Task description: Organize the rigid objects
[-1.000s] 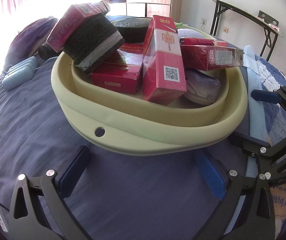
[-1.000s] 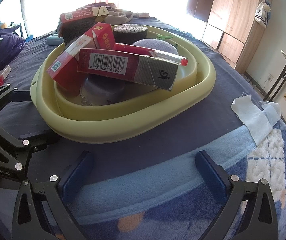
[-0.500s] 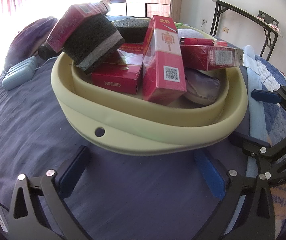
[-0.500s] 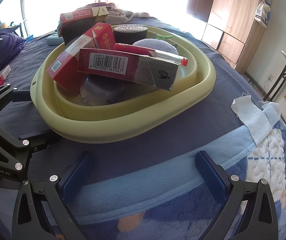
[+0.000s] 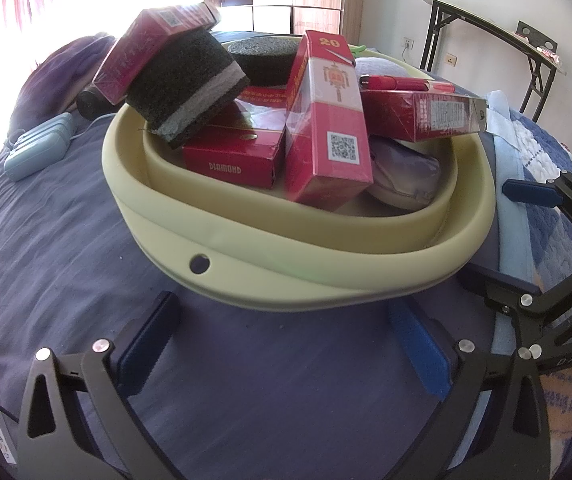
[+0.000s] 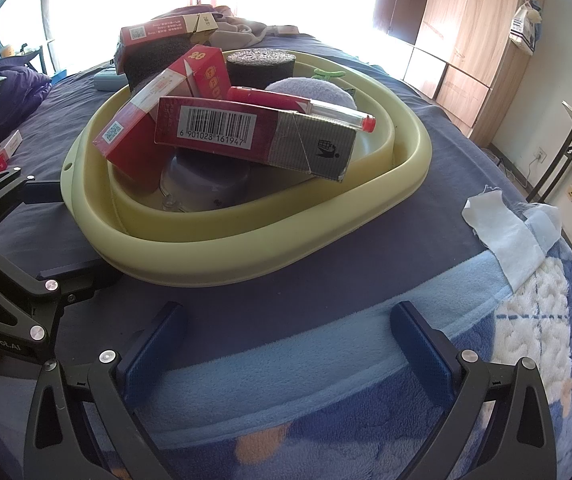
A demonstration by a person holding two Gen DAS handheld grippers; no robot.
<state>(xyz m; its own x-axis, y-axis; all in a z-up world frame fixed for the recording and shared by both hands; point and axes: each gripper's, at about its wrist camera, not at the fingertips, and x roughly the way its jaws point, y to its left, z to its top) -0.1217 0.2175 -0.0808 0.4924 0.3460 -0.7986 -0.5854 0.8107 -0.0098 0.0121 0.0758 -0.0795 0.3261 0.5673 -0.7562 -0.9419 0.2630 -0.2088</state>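
Observation:
A pale yellow basin (image 5: pixel 286 264) (image 6: pixel 245 252) sits on the blue bed cover. It holds several red boxes, one upright with a QR code (image 5: pixel 330 128), one with a barcode (image 6: pixel 245 128). A black sponge (image 5: pixel 185 88), a round black foam piece (image 6: pixel 259 66), a red pen (image 6: pixel 306 106) and a lilac container (image 6: pixel 201 184) lie among them. My left gripper (image 5: pixel 286 344) is open and empty just in front of the basin. My right gripper (image 6: pixel 290 348) is open and empty, a little back from the basin's other side. Each gripper shows in the other's view.
A light blue device (image 5: pixel 39 150) lies on the bed left of the basin. A white cloth (image 6: pixel 502 236) lies at the bed's right edge. A red box (image 6: pixel 3 152) rests far left. A folding table (image 5: pixel 498 28) and a wooden wardrobe (image 6: pixel 466 40) stand by the walls.

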